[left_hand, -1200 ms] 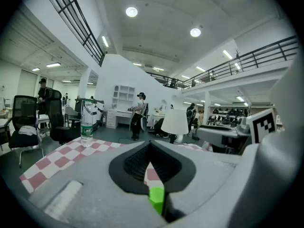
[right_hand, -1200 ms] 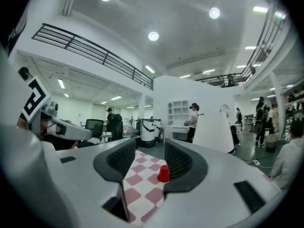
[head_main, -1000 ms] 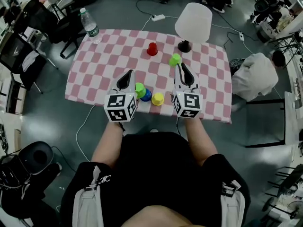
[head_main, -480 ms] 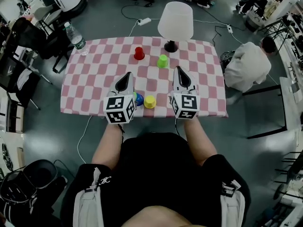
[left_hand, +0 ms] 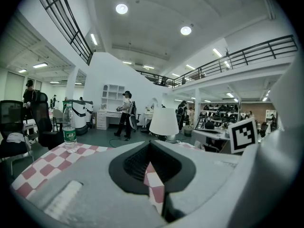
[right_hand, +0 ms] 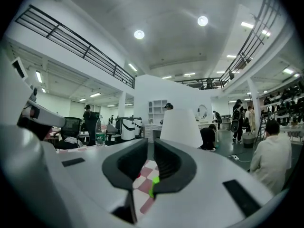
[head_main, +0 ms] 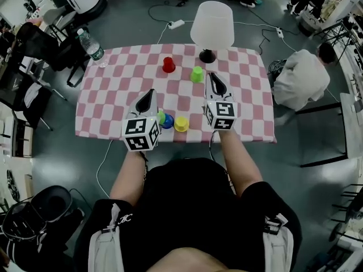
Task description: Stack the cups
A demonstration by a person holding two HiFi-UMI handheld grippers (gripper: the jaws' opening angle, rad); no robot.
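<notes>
Green cup (head_main: 197, 73) stands upright just in front of the lamp (head_main: 212, 22) base, beside the tips of the right gripper (head_main: 212, 79) (jaws just closed then eased a hair, near-shut, empty); left gripper (head_main: 150, 94), shut and empty, sits farther from the lamp.

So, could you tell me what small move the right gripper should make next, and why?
Probably open the right gripper wide. Its jaws, which have just been opening slightly, stand almost together with nothing between them. That is too narrow for the far green cup, which is close by their tips.
</notes>
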